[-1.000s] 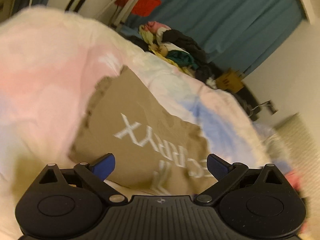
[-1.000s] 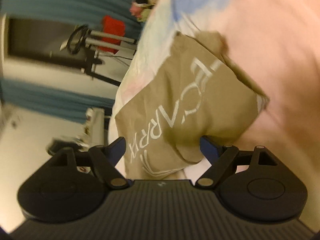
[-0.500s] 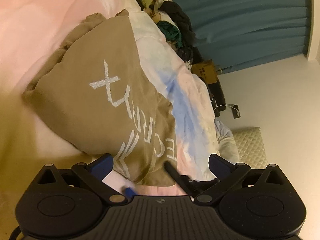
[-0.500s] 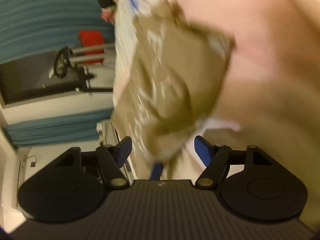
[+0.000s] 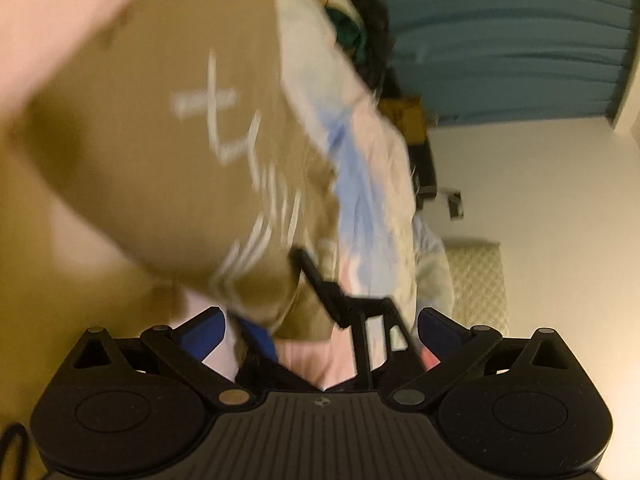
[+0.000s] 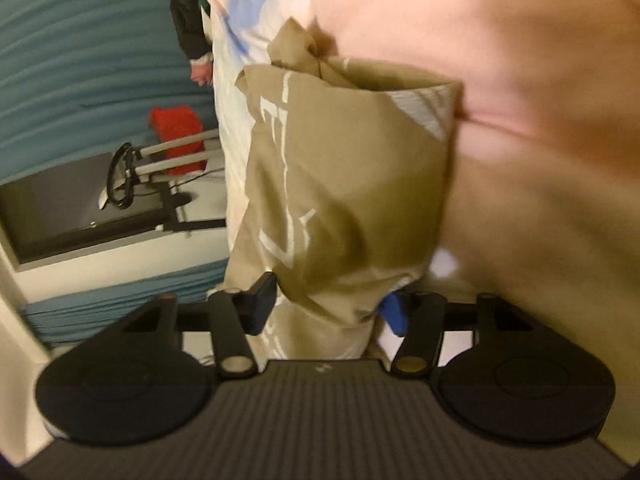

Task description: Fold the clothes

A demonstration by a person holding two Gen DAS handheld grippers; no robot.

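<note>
currently the tan shirt [image 6: 348, 184], white lettering on it, lies bunched on the pastel duvet [image 5: 372, 184] near the bed's edge. right gripper [image 6: 328, 308] has its blue pads narrowed around a hanging fold of it; a firm pinch is likely but blur hides contact. left gripper [image 5: 320, 328] stands wide, holding nothing, just beside that hem. judgement: pinch one layer only, lift, let the cloth hang straight, then lay it flat. clothes pile [image 5: 352, 20] at the far edge.
</note>
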